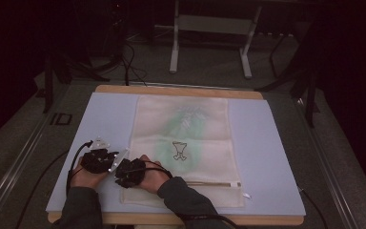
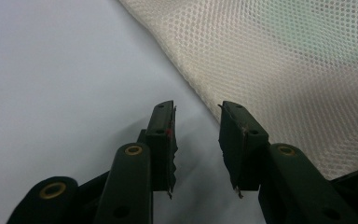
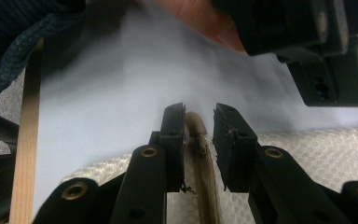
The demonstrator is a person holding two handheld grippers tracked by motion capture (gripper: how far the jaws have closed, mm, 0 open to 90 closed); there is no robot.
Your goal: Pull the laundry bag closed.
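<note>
At the near edge of the table (image 1: 267, 143), both forearms enter from below, hands close together at the near left corner of the mesh bag (image 1: 186, 143). The right gripper (image 3: 199, 135) is turned toward the bag's left edge. Its jaws stand slightly apart on either side of the end of the zipper (image 3: 205, 177); whether the pads press on it cannot be told. The left gripper (image 2: 196, 140) sits just beside it, over the bare blue mat (image 2: 51, 93), jaws spread with nothing between them. The bag's left edge lies just to the right of its jaws.

Farther out, the bag lies flat along the middle of the mat, with a small printed figure (image 1: 179, 150) at its centre. Beyond the table, a metal frame (image 1: 209, 28) stands on the floor.
</note>
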